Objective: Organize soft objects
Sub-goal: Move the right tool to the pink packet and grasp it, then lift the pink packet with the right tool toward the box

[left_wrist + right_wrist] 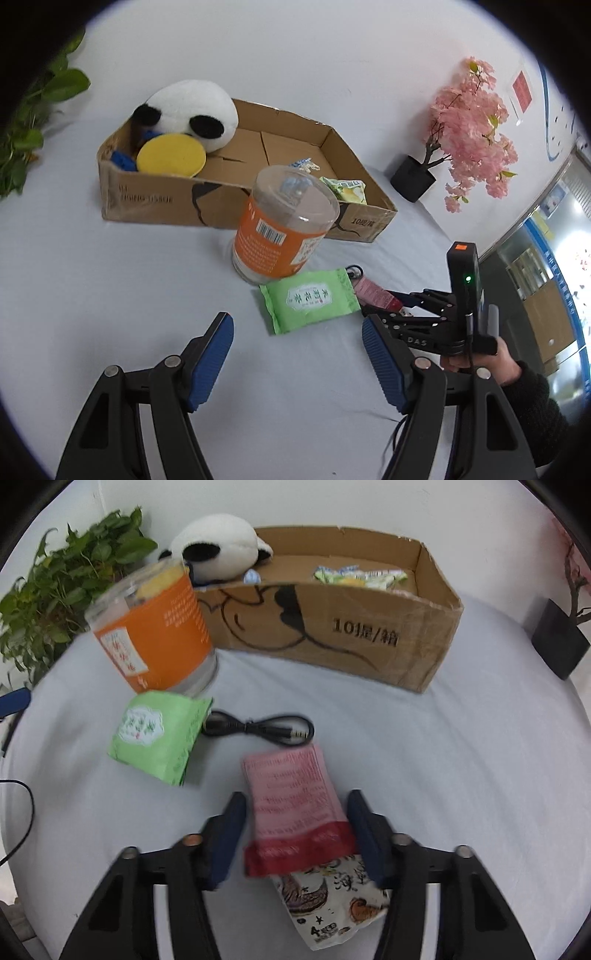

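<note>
A white cloth-covered table (461, 757) carries everything. On it lie a cardboard box (332, 635), an orange-labelled jar (155, 627), a green tissue pack (159, 738), a black cable (258, 727), a pink packet (295, 805) and two potted plants (417, 177).

Bright, even light floods both views, shadows soft and short on the white surface (110, 280). Fisheye bending curves every edge, with black vignette in the corners. The left view is crisp; the right view smears, the pink packet (295, 805) and orange jar (155, 627) blurred.
</note>
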